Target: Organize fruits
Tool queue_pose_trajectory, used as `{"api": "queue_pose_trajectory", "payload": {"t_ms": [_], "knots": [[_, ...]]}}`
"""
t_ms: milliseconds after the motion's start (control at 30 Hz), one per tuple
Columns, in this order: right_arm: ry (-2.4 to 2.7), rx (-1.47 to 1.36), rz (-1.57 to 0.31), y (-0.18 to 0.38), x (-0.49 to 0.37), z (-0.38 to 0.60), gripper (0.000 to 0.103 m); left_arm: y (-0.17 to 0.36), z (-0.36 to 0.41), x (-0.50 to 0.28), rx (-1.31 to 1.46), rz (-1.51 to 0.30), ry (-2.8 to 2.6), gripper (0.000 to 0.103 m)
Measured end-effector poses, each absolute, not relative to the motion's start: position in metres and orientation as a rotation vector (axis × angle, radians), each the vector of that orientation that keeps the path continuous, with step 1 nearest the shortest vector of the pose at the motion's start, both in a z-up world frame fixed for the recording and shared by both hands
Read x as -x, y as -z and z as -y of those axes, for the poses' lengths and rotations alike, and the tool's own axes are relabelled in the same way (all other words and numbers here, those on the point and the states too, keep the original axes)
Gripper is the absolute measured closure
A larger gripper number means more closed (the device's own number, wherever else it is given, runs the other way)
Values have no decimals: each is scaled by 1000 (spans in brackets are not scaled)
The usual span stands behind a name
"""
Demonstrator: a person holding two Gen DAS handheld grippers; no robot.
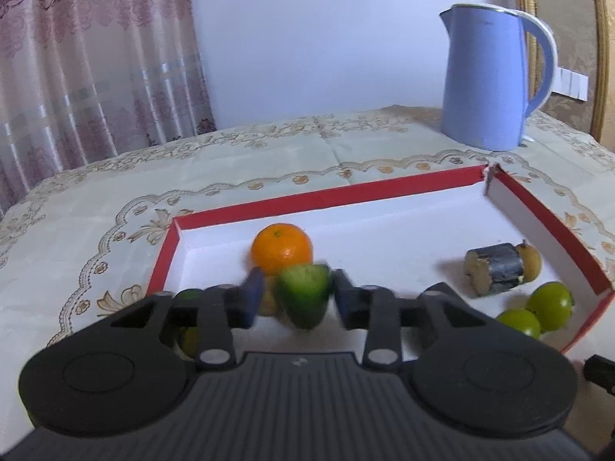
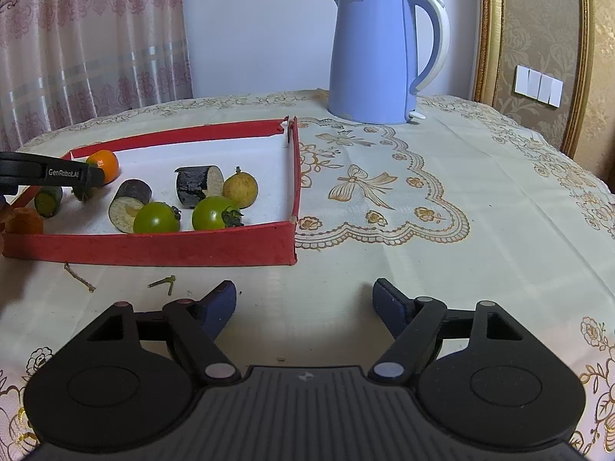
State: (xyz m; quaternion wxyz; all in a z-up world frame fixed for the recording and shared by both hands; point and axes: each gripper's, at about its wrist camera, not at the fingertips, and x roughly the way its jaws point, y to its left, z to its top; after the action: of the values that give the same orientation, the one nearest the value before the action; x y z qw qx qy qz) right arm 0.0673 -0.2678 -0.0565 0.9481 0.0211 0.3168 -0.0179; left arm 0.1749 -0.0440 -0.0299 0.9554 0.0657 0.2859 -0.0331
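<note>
1. Your left gripper (image 1: pixel 298 296) has its jaws standing a little apart with a green cucumber piece (image 1: pixel 305 294) between the blue pads (image 1: pixel 251 296); the picture is blurred there, so you cannot tell whether the pads are pressing on it or have let go.
2. Your right gripper (image 2: pixel 303 303) has its jaws spread wide with nothing between them — only the patterned tablecloth (image 2: pixel 423 269) shows in the gap, in front of the tray.
3. The red-walled tray (image 2: pixel 153 247) with the white floor lies on the tablecloth, and the fruit is inside it.
4. In the left wrist view, an orange (image 1: pixel 281 246) sits just behind the cucumber piece, near the tray's far-left corner.
5. In the right wrist view, 2 green tomatoes (image 2: pixel 215 213) rest against the tray's near wall, side by side but not touching.
6. A yellow round fruit (image 2: pixel 240 191) sits just behind the right-hand tomato, touching a dark-skinned cut piece (image 2: pixel 200 185) with a pale end.
7. A second dark-skinned cut piece (image 2: pixel 128 205) lies just beside the left-hand tomato.
8. Another cucumber piece (image 2: pixel 48 199) lies near the tray's left side, below your left gripper's finger.
9. A blue kettle (image 2: pixel 380 53) stands upright on the tablecloth behind the tray — well apart from both grippers.
10. 2 small stem bits (image 2: pixel 161 282) lie on the cloth in front of the tray's near wall.
</note>
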Motion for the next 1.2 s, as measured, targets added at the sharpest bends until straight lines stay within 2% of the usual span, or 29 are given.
{"api": "queue_pose_trajectory", "payload": {"t_ms": [100, 333, 500, 733, 1000, 1100, 1200], "knots": [[36, -44, -645, 57, -67, 268, 25, 35, 41, -176, -126, -597, 58, 41], [36, -44, -645, 57, -68, 268, 24, 36, 39, -165, -137, -595, 56, 40], [42, -46, -650, 58, -68, 268, 19, 31, 35, -149, -115, -596, 62, 39], [51, -46, -653, 58, -69, 269, 16, 23, 33, -113, -114, -556, 55, 28], [54, -29, -650, 57, -66, 264, 16, 12, 19, -81, -61, -557, 59, 25], [21, -37, -644, 54, -57, 257, 16, 12, 13, -70, -42, -558, 57, 19], [3, -5, -632, 47, -51, 240, 16, 12, 8, -61, -25, -562, 63, 18]]}}
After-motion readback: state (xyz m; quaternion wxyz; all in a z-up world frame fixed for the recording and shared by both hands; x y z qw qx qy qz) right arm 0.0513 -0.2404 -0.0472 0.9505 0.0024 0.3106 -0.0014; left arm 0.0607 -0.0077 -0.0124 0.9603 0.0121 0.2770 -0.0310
